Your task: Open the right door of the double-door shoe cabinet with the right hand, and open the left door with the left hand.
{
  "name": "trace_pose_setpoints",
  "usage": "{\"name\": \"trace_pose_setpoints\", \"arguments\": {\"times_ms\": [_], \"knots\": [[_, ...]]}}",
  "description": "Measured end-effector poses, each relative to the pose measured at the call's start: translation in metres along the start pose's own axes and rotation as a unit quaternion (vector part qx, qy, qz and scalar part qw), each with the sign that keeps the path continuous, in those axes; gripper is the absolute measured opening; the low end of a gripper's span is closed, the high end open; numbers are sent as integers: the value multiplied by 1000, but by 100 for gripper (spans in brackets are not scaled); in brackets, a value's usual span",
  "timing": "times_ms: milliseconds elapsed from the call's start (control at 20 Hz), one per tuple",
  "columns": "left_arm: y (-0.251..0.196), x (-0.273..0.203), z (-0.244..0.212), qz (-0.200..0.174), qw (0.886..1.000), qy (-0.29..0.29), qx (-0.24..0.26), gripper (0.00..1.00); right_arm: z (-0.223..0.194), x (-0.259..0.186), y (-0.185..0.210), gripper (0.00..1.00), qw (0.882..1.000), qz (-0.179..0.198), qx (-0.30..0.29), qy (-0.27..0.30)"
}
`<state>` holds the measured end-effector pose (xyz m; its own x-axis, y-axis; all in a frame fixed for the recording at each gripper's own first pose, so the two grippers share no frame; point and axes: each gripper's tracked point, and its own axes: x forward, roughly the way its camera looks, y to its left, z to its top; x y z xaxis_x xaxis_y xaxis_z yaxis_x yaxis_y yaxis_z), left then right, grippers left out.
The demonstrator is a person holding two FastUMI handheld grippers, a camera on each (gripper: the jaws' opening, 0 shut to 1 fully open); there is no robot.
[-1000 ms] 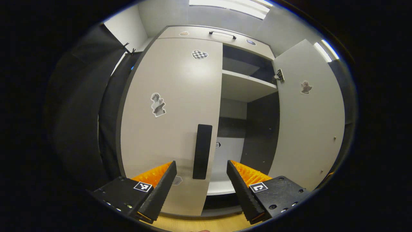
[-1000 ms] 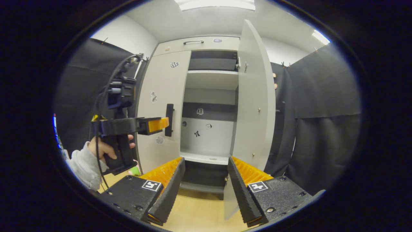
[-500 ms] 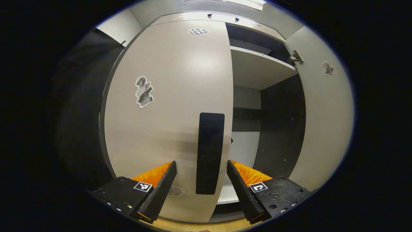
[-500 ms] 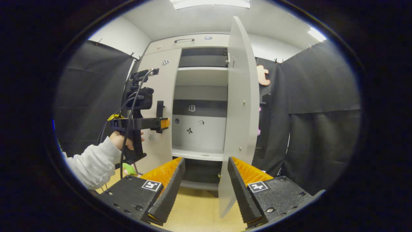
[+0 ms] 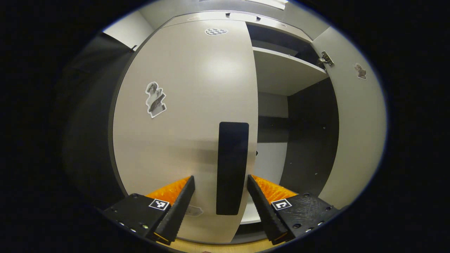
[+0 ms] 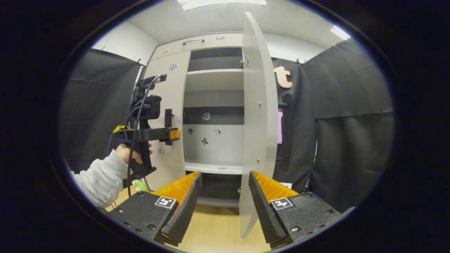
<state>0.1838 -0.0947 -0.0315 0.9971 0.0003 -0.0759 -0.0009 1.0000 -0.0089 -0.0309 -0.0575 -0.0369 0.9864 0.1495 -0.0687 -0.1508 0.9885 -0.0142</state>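
Pale wood floor (image 6: 214,232) under cabinet (image 6: 214,105)

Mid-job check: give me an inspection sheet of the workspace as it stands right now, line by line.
Surface: light wooden floor in front of the cabinet.
Job's things: pale grey right door swung wide open; pale grey left door closed, its black upright bar handle between the left hand-held gripper's fingers, not gripped.
Clutter: small green object low beside the person's sleeve; can't tell what it is.
Grippers: left hand-held gripper open at the handle; right hand-held gripper open, away from the right door.
Cables: black cable hanging along the left hand-held gripper.
Surroundings: black cloth wall; ceiling lights; shelves bare apart from stickers.
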Motion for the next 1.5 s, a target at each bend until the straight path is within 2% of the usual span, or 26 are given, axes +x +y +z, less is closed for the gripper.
{"name": "trace_pose_setpoints", "arguments": {"times_ms": [100,150,250,350,400,450,550,900,950,1150,1450,1500], "knots": [[0,-1,1,-1,1000,-4,-9,70,-3,6,-1,83,1000,2,-2,5],[-1,-1,0,-4,1000,-2,-11,69,-5,8,-1,84,1000,3,-3,7],[-13,-2,-1,-26,1000,-4,-4,58,-9,8,-1,84,1000,3,-3,9],[-13,-2,-1,-24,1000,-6,14,29,-9,6,-1,84,1000,2,-4,10],[-12,-2,0,-26,1000,-11,11,23,-9,6,-1,84,1000,0,-4,10],[-12,-2,-1,-31,999,-11,5,23,-9,10,-4,84,1000,-2,-5,10],[-12,-2,0,-42,999,-8,7,12,-11,13,-7,84,1000,-5,-4,13],[-12,-20,0,-48,999,-1,19,12,-13,16,-4,84,1000,-3,-13,12],[-11,-29,1,-51,998,-1,19,12,-13,18,-5,87,1000,-6,-16,11],[-1,-68,7,-69,997,-7,24,12,-16,13,1,83,1000,-6,-13,12],[21,-101,10,-74,997,-5,27,11,-12,12,17,84,1000,3,-17,6],[25,-106,10,-74,997,-6,23,11,-11,12,20,87,1000,5,-19,6]]}}
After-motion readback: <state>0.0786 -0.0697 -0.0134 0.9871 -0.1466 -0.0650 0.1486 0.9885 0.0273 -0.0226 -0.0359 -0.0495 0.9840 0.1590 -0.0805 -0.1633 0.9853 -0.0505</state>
